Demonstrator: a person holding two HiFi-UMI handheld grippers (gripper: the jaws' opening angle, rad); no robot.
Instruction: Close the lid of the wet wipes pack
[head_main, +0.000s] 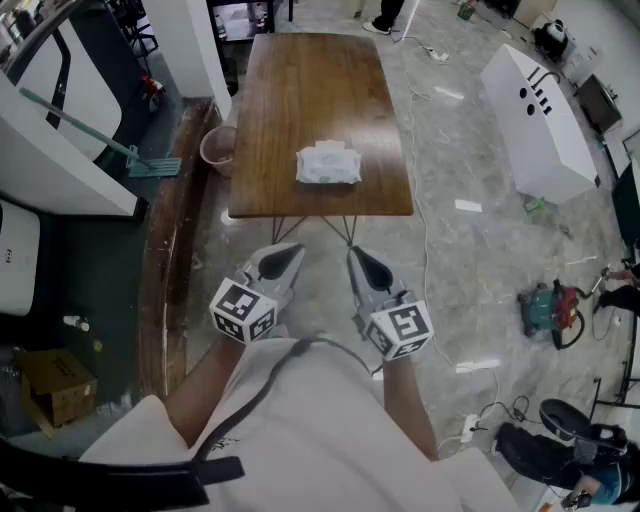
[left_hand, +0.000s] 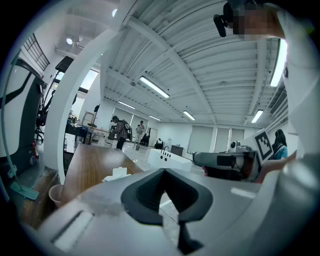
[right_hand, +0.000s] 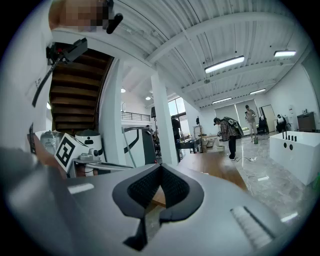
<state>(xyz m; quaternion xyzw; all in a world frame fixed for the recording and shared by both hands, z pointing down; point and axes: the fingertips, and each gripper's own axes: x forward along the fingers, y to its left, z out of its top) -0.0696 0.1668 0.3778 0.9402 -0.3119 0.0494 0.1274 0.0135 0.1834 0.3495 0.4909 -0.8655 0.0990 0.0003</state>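
Note:
The white wet wipes pack (head_main: 328, 163) lies near the front edge of the brown wooden table (head_main: 300, 90). In the left gripper view the pack (left_hand: 118, 173) shows low on the table, with a small white flap standing up from it. My left gripper (head_main: 287, 260) and right gripper (head_main: 362, 264) are side by side over the floor, short of the table's near edge and apart from the pack. Both point toward the table. Each gripper's jaws meet at the tips with nothing between them: left gripper (left_hand: 163, 171), right gripper (right_hand: 161, 166).
A pink basin (head_main: 218, 150) and a green mop (head_main: 150, 165) sit left of the table. A long white cabinet (head_main: 535, 110) stands to the right, with cables and a power tool (head_main: 548, 310) on the floor. A cardboard box (head_main: 55, 385) is at the lower left.

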